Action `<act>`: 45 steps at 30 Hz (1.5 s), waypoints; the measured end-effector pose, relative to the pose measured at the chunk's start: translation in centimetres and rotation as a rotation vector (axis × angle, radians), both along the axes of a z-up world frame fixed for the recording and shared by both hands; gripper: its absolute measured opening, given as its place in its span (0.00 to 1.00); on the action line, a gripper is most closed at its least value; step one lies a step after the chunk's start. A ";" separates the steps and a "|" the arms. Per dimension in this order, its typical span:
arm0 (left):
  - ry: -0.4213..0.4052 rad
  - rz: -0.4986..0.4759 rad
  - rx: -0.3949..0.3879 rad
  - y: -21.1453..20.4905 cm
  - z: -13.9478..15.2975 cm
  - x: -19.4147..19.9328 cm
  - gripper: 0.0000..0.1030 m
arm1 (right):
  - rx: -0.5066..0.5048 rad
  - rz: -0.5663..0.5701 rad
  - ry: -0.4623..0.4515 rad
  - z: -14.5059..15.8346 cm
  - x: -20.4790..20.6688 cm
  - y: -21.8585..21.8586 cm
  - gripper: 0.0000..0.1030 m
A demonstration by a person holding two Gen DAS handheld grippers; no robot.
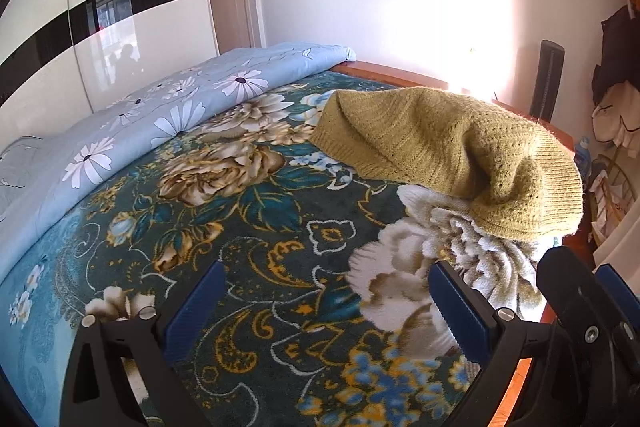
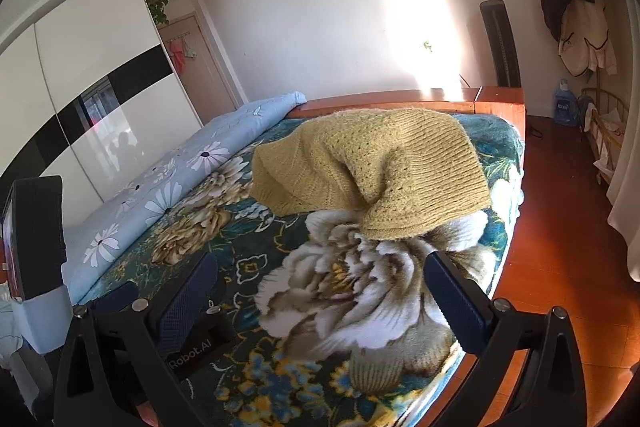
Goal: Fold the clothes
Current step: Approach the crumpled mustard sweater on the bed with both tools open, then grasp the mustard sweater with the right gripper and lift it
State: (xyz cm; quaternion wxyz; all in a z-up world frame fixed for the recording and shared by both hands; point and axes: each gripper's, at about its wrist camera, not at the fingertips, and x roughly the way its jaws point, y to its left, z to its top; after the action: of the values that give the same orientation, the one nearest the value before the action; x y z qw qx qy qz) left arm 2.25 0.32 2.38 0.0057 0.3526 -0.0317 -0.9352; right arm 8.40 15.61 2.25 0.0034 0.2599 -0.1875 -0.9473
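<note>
A yellow-green knitted sweater is lying crumpled on a floral blanket that is spread over the bed. It is lying ahead of both tongs, apart from them, and is not being touched by either.

The left tongs are being held spread wide above the blanket, with nothing pinched between the blue pads. From them, the sweater is seen ahead and to the right, its ribbed hem nearest the right-hand pad. At the right edge of that view, part of the other tool is showing just beside the left one.

The right tongs are likewise being held spread apart and empty. From them, the sweater is seen straight ahead, bunched into a mound, with one ribbed end drooping toward the tongs over a large white flower in the blanket print.

A light blue quilt with daisies is lying rolled along the blanket's left side, well left of both tongs. A wooden bed frame is showing beyond the sweater, and a white wardrobe with a black band is standing far to the left.
</note>
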 end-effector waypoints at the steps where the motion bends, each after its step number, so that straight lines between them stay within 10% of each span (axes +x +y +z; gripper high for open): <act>1: 0.004 0.000 -0.006 0.0 -0.1 0.1 1.00 | -0.006 0.003 -0.003 -0.1 0.0 0.0 1.00; 29: 0.090 -0.039 -0.026 -0.1 0.9 2.0 1.00 | 0.041 0.038 0.077 0.2 1.6 0.7 1.00; 40: 0.099 -0.062 0.077 -1.5 0.9 2.1 1.00 | -0.100 0.182 0.138 -0.2 0.8 1.6 1.00; 45: 0.194 0.010 0.298 -6.1 2.0 3.3 1.00 | -0.015 0.132 0.168 -0.1 -1.1 3.2 1.00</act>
State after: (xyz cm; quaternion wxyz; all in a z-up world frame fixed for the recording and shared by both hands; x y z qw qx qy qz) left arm 5.55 -5.81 4.37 -0.0388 0.2576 0.1099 -0.9592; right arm 7.30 18.83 2.12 0.0832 0.1913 -0.1761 -0.9620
